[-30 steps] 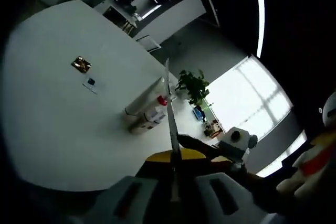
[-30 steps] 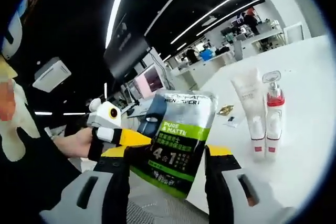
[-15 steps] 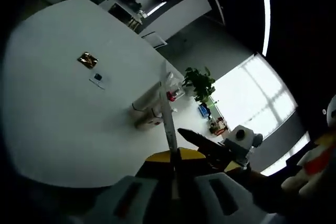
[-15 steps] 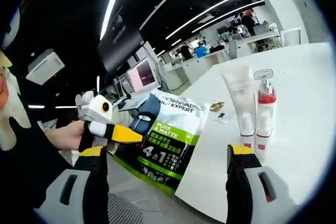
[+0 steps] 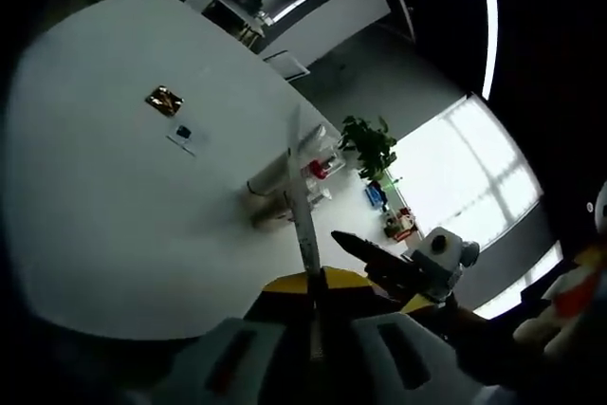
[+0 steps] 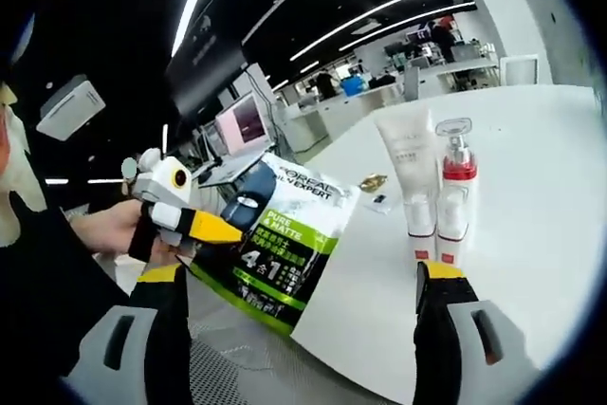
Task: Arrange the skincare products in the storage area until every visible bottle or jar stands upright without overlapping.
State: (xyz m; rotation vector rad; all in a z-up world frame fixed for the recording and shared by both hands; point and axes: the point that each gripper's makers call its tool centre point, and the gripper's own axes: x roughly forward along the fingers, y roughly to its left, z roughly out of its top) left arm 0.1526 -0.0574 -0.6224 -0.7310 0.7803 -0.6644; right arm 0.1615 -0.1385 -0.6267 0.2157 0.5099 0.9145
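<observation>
White table (image 6: 550,187) sits in an open-plan office w/ ceiling light strips, desks and monitors behind it; on it a white tube (image 6: 410,173) and a red-collared pump bottle (image 6: 453,198) stand upright, touching side by side, w/ a small gold packet (image 5: 164,100) and a little card (image 5: 186,135) lying farther back on the table and a potted plant (image 5: 370,144) beyond the table's far edge. Left gripper (image 6: 213,228), held in a person's hand (image 6: 109,230) off the table's near-left corner, is clamped on the edge of a green-and-white sachet (image 6: 280,248) that hangs just off the table edge, left of the tube. Right gripper (image 6: 302,282) is spread wide w/ nothing between its jaws, low in front of the table, tube and bottle standing past its right jaw.
</observation>
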